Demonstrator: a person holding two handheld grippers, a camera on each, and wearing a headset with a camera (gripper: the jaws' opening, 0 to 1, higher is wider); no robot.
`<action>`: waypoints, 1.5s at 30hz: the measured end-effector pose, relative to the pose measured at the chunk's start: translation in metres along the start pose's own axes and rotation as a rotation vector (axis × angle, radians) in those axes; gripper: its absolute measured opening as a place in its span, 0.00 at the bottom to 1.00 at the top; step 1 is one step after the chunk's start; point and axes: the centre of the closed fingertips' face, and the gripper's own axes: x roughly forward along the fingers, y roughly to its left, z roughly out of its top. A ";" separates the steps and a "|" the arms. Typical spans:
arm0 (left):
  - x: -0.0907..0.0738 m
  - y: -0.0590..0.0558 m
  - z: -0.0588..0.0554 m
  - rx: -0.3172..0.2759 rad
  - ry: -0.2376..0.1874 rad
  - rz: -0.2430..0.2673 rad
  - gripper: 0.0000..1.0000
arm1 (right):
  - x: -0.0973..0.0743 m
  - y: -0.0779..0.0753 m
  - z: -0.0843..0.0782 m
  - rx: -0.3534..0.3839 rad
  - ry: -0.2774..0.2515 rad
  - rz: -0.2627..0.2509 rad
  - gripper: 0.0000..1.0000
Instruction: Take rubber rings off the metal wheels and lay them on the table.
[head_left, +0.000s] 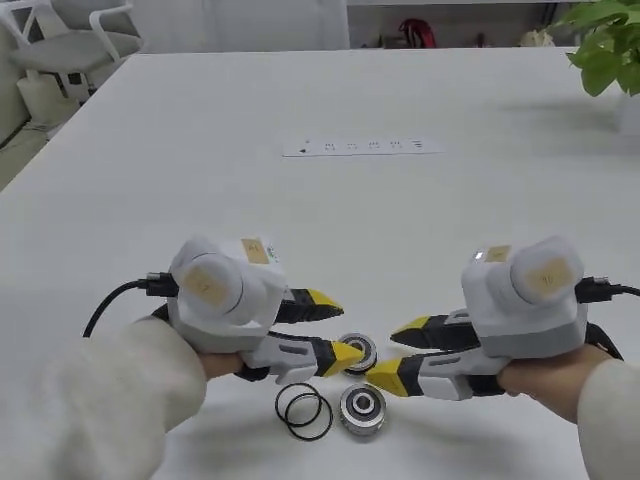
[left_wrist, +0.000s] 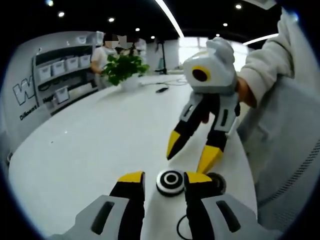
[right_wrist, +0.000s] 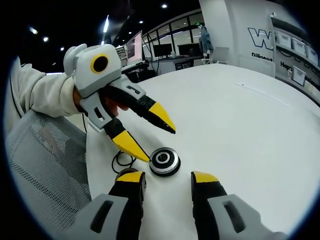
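So the person is holding both tools low over the white table, pointing them at each other, and everything here is hanging on the one wheel sitting between them. It's lying flat with the axle hole facing up, so there's no real long axis to line up with. It's a round puck and the dark band is running around its outer edge. The left gripper is spread wide open and gripping nothing. In its own view the wheel is sitting right in the gap between the two yellow tips, a bit closer to the right-hand one. The right gripper is gaping open and empty too, and from its view the wheel is lying just past its tips, roughly centred. The left one's lower tip is nearly touching the wheel's rim, though I can't tell if it's actually making contact. I'm guessing the left is the nearer one and is going to be pinning the wheel while the right picks at the band, but that's just my read. A second wheel is lying flat closer to the person, and two loose black rubber rings are overlapping on the tabletop right beside it, so part of the job is looking done already.
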 end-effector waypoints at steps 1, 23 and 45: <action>0.000 0.000 -0.001 -0.001 0.001 0.000 0.31 | 0.000 0.000 0.000 -0.004 0.003 0.000 0.34; 0.007 -0.009 -0.012 0.014 0.027 -0.019 0.17 | 0.007 0.001 -0.003 -0.037 0.013 -0.013 0.25; 0.007 -0.010 -0.012 -0.031 0.011 -0.020 0.15 | 0.012 0.004 -0.001 0.005 -0.010 0.002 0.19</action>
